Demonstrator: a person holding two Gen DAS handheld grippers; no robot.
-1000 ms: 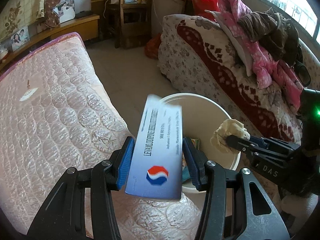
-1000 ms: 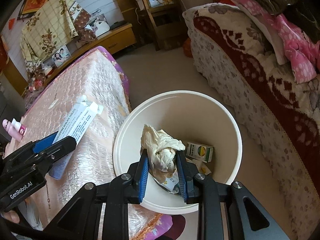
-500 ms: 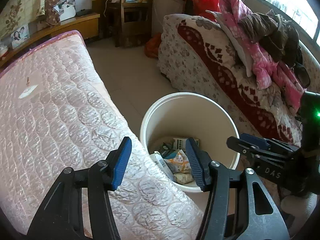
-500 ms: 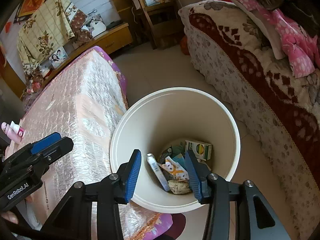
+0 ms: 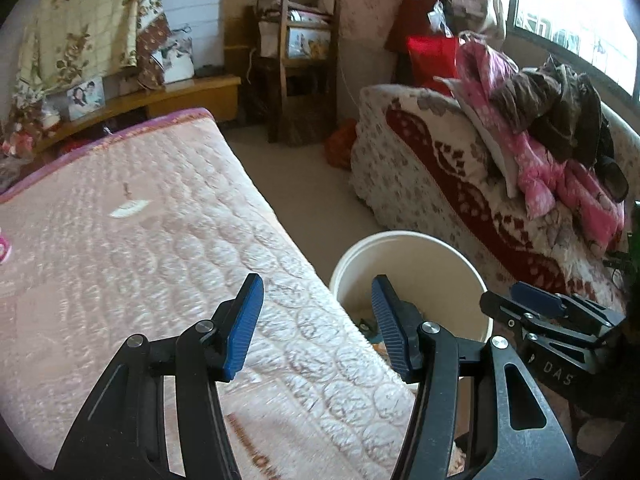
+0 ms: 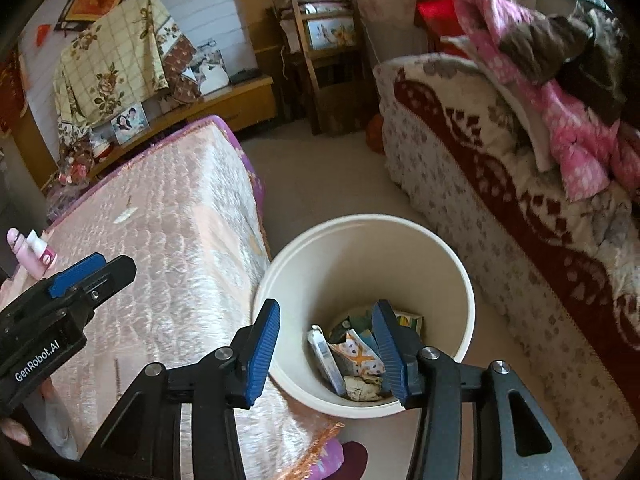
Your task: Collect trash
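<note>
A cream round bin (image 6: 360, 256) stands on the floor between the mattress and the sofa. In it lie a white-and-blue box (image 6: 324, 354), a crumpled tissue (image 6: 362, 388), a colourful wrapper (image 6: 360, 354) and a green-yellow carton (image 6: 409, 318). My right gripper (image 6: 326, 308) hovers above the bin's near rim. Its jaws are opening and nothing is between them. My left gripper (image 5: 318, 284) is open and empty above the mattress edge, just left of the bin (image 5: 420, 276). Each gripper shows at the edge of the other's view.
A pink quilted mattress (image 5: 160, 260) fills the left, with a white scrap (image 5: 128, 209) on it and a pink bottle (image 6: 32, 252) at its near left. A floral sofa (image 5: 440, 184) piled with clothes (image 5: 540, 132) lies right. A wooden rack (image 5: 304, 72) stands behind the bare floor.
The left gripper let go of the white-and-blue box and the right let go of the crumpled tissue; both now lie in the bin. Both grippers opened, rose and drew back.
</note>
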